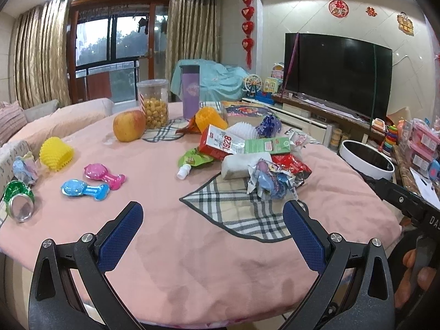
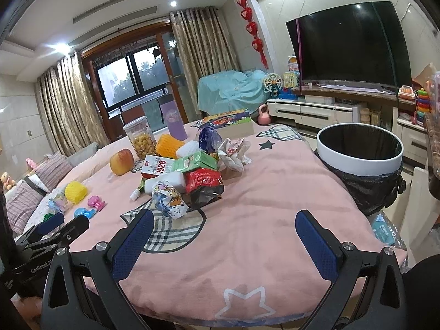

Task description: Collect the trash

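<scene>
Both grippers hover over the near edge of the table (image 2: 275,192), each released with its jaws spread wide and nothing between them: the left gripper (image 1: 213,236) and the right gripper (image 2: 224,240). The trash sits in 1 heap (image 2: 192,173) near the table's middle: a red-and-white carton (image 1: 220,143), a green carton (image 1: 265,145), a red bag (image 2: 203,184) and a crumpled wrapper (image 1: 268,177). A crushed can (image 1: 19,202) lies apart at the left edge. Bare pink cloth stretches between grippers and heap. The trash bin (image 2: 360,162) stands just beside the table's right edge.
</scene>
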A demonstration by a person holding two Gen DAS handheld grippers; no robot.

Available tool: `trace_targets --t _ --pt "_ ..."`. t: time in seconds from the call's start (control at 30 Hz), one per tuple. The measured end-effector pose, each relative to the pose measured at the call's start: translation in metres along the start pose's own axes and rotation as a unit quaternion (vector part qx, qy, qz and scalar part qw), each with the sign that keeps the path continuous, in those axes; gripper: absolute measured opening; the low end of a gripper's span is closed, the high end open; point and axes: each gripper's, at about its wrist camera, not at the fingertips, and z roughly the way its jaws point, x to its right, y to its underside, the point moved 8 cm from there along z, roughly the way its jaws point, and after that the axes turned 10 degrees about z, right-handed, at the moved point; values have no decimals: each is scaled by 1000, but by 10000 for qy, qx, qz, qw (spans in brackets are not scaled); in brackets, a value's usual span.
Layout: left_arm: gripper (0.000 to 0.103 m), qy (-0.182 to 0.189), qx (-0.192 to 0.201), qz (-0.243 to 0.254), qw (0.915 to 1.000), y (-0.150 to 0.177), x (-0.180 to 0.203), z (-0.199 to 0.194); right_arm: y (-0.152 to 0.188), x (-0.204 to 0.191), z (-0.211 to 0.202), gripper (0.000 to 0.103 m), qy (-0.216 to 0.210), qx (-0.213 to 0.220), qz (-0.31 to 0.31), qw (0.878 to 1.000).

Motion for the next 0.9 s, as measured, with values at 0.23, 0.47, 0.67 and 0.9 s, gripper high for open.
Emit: trace_targets --t 0.23,0.47,0.67,0.9 --pt "103 153 -171 9 9997 0 3 14 -2 6 13 103 -12 -177 58 9998" --pt "101 348 -395 71 9986 -2 12 34 -3 14 37 99 71 -463 -39 9989" --pt "101 682 -507 35 9964 -11 32 46 -3 25 52 91 52 -704 53 9975" --pt "101 886 -717 200 9933 -16 66 74 -1 42 61 91 84 -863 221 9960"
